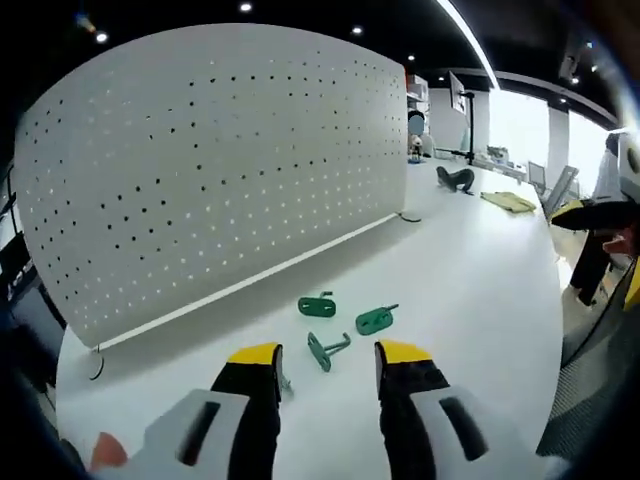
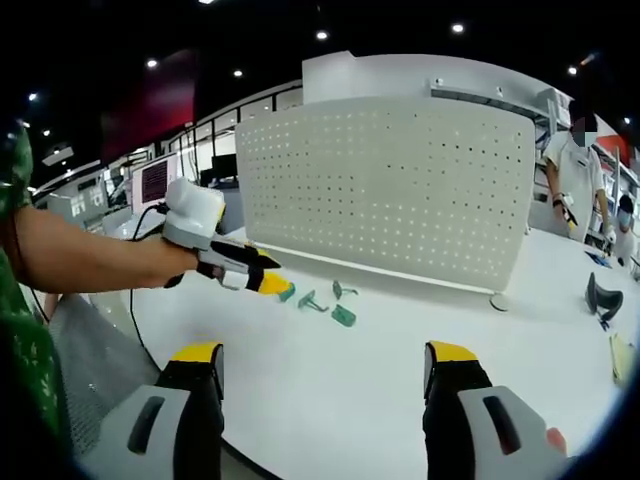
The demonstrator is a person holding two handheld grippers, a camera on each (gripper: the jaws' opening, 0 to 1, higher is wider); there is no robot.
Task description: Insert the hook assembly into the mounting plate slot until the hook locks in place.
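Hooks (image 1: 328,350) lie flat before upright pegboard (image 1: 200,170); both tools (image 1: 330,358) (image 2: 325,365) gape, holding nothing.

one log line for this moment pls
left claw: open, near three green plastic hooks | right claw: open, empty | white perforated pegboard panel: upright, hookless

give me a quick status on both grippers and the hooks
Left hand-held gripper open, just short of three green plastic hooks on white table. Right hand-held gripper open, empty. White perforated pegboard upright, unobstructed.
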